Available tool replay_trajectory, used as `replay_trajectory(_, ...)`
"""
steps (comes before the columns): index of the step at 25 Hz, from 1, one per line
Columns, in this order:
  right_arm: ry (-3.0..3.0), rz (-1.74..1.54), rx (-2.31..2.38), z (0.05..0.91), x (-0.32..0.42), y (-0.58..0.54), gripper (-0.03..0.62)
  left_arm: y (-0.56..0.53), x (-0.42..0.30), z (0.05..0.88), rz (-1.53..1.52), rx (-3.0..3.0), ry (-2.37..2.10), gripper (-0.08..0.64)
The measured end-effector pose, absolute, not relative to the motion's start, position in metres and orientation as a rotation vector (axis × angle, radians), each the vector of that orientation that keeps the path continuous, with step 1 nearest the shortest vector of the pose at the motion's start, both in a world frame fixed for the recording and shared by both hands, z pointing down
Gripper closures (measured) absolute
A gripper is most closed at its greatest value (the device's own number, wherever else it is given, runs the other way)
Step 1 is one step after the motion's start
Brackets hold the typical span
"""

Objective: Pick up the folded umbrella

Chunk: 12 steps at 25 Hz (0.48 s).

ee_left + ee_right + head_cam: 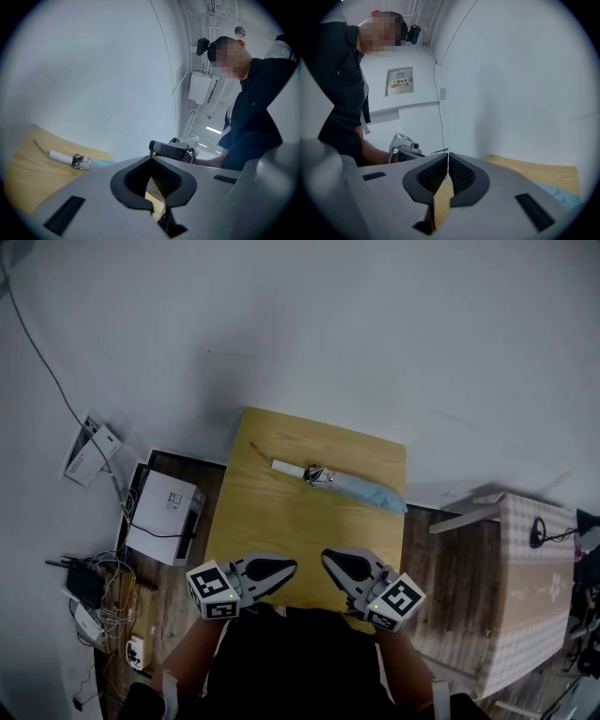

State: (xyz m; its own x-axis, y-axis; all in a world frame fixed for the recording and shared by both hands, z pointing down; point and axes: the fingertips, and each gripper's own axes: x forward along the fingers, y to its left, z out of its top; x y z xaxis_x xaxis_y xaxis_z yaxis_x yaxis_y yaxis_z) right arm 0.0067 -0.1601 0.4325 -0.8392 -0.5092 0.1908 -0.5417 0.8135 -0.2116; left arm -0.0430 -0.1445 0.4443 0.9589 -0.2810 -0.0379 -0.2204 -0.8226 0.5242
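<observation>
At the far left of the head view we see a tangle of cables (101,601) on the floor, too small to sort out, and above it a white box-shaped device (161,514) whose kind we cannot tell. Next to these stands the wooden table (272,521), its near edge hidden behind the two grippers and the person's dark clothing. The left gripper (293,567) hangs over the lower left of the tabletop. In its own view the jaws meet at their tips with nothing gripped, and only bare wood shows through the gap behind them. The folded umbrella (339,481) lies flat across the upper half of the tabletop, well apart from both grippers, with its white handle toward the left and its pale blue canopy running down to the right edge. The left gripper view shows the handle and strap, but the gripper's own body cuts off the canopy. The right gripper (325,558) sits just right of the left one, its jaws likewise closed tip to tip and empty. In its view only a sliver of blue shows at the lower right. At the far right of the head view, a checked-cloth-covered piece of furniture (534,587) is cut off by the frame edge.
</observation>
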Motion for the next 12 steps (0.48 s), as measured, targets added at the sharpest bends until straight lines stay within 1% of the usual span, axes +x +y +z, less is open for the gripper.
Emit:
replay_trajectory(7,-2.998,0.387,0.705,0.410,0.011,-0.202,0.572,-0.173,-0.024,0.451,-0.077,2.519,-0.477,0.551)
replay_trajectory(12,-2.965,0.298,0.643,0.427,0.034,-0.217,0.572,-0.203,-0.015,0.457,0.013,2.488,-0.600,0.551)
